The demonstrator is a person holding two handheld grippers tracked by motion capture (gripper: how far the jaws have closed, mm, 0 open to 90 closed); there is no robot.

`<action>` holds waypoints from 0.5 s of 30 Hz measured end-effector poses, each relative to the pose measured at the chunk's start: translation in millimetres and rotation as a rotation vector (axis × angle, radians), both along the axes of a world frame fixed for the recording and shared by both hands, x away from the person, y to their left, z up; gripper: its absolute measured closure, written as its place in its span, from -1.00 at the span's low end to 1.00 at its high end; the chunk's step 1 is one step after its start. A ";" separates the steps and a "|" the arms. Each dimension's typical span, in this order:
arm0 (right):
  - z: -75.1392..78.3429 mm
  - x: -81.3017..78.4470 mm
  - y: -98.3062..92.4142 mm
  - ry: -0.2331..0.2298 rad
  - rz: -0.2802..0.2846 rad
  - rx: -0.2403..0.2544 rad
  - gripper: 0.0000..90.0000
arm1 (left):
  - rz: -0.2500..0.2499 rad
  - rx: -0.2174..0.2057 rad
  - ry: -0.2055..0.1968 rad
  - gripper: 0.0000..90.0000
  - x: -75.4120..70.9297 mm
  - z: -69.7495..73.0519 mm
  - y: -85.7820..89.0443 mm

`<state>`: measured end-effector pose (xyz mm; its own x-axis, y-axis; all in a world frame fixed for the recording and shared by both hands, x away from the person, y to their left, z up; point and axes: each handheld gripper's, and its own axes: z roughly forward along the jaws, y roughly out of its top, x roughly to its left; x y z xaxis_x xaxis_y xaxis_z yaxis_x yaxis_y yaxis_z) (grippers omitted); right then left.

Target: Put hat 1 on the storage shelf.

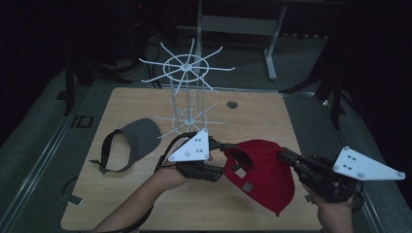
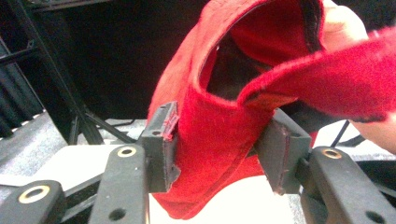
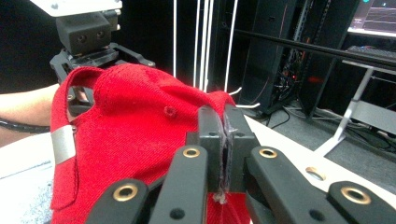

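Hanging above the counter between the two grippers, the red cap sits at about four o'clock from the counter's middle in the high view. Its long axis runs from ten o'clock to four o'clock there: the back opening and strap point up-left toward the left gripper, and the brim end drops toward the near edge at about five o'clock. The cap lies tilted, its open underside turned partly upward.

The right gripper comes in from three o'clock, its fingers clenched flat on the cap's edge; in the right gripper view the two pads meet with a thin fold of red cloth pinched between them, and the crown button shows at ten o'clock from them. A small grey tab sits on the cap's strap side; no writing can be read on it.

The left gripper's fingers are parted. In the left gripper view the red band passes between the pads; the left pad lies against the cloth and the right pad stands just beside it, so the hold looks loosened rather than pressed.

A grey visor lies on the counter at nine o'clock, well apart, and a white wire rack stands at twelve o'clock. No brand shows anywhere.
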<state>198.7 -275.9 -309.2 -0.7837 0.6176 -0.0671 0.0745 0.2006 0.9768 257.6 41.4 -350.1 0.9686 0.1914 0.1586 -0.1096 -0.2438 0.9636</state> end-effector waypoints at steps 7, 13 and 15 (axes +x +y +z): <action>1.2 0.0 -1.7 -0.003 -0.011 0.001 0.95 | 0.026 -0.003 0.000 0.08 -3.3 -1.8 8.6; 5.7 -1.0 -11.9 -0.014 -0.044 0.031 0.95 | 0.071 0.002 0.025 0.09 -3.3 -8.3 19.4; 6.6 -1.1 -13.9 -0.015 -0.048 0.035 0.95 | 0.075 0.002 0.031 0.09 -3.6 -10.1 20.5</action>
<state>197.6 -289.8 -302.6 -0.7522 0.6565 -0.0562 0.0684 0.1626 0.9843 254.0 61.9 -360.1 0.9560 0.2636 0.1287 -0.0605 -0.2523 0.9658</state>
